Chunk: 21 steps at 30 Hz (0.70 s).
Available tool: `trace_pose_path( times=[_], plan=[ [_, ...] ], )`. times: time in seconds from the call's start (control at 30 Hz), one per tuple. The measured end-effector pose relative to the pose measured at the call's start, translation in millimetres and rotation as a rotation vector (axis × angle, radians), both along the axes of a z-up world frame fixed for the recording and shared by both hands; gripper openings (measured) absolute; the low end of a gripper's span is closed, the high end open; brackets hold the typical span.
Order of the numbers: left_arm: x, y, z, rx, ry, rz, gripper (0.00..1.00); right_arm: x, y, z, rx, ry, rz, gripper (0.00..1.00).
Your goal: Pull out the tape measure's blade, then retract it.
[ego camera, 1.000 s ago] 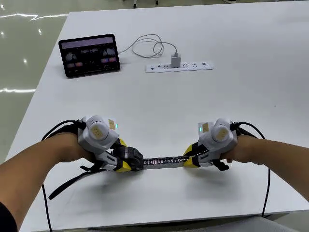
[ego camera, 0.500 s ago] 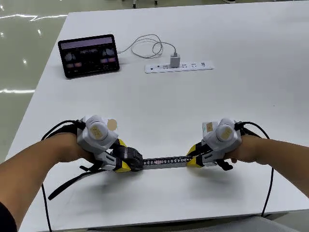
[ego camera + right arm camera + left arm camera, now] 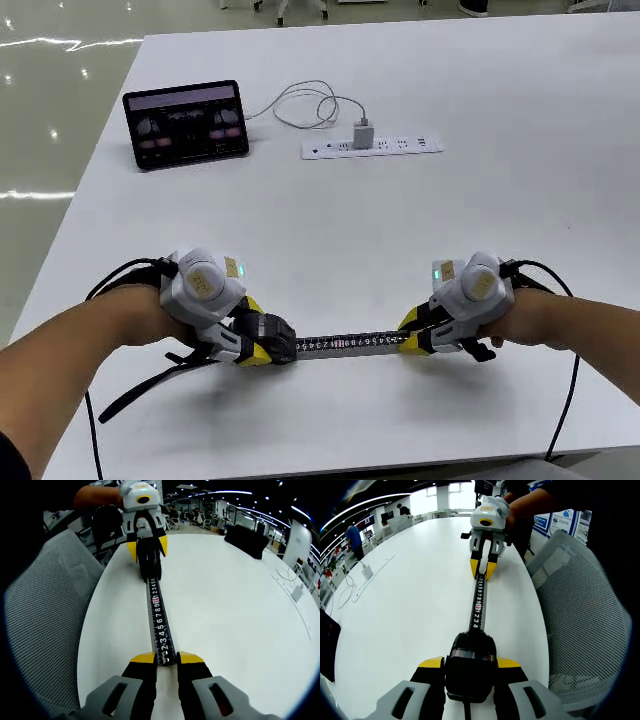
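Currently, the tape measure [image 3: 275, 340] is held low over the near part of the white bench [image 3: 400, 230], its black body clamped between the yellow-tipped jaws of the left claw [image 3: 258, 346]. From the left gripper view, the body is seen seated squarely between the two jaws, which are closed against its sides.

The blade [image 3: 350, 343] is drawn out to the right in a straight, level line, and its printed numbers are turned upward. Its free end is pinched by the right claw [image 3: 410, 338], whose jaws are narrowed to a slim gap with the blade tip caught between the yellow tips, as is shown in the right gripper view. The two claws are pointed at each other along the blade and are kept well apart. Whether the blade touches the bench surface cannot be told.

Farther back on the bench, a tablet [image 3: 186, 122] is propped at the left with its screen lit. A white power strip [image 3: 372, 146] is laid to its right, with a charger [image 3: 363, 131] plugged in and a looped cable [image 3: 300, 100] run toward the tablet. A mesh chair back [image 3: 580, 610] is seen beside the bench edge.
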<state>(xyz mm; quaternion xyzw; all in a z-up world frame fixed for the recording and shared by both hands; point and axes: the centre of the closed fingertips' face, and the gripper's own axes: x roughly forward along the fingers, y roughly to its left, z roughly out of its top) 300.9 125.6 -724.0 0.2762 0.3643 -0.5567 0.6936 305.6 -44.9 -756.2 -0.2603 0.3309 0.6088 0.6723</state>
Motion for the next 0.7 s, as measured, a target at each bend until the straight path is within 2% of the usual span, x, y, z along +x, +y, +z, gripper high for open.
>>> trace_pose_path(
  times=[0.4,0.7],
  plan=[
    [0.0,0.8,0.1,0.003,0.000,-0.003,0.33,-0.1,-9.0,-0.1,-0.004,0.006,0.000,0.10],
    [0.5,0.9,-0.1,0.000,-0.002,0.002,0.33,0.2,-24.8,-0.9,-0.019,0.011,-0.015,0.11]
  ],
)
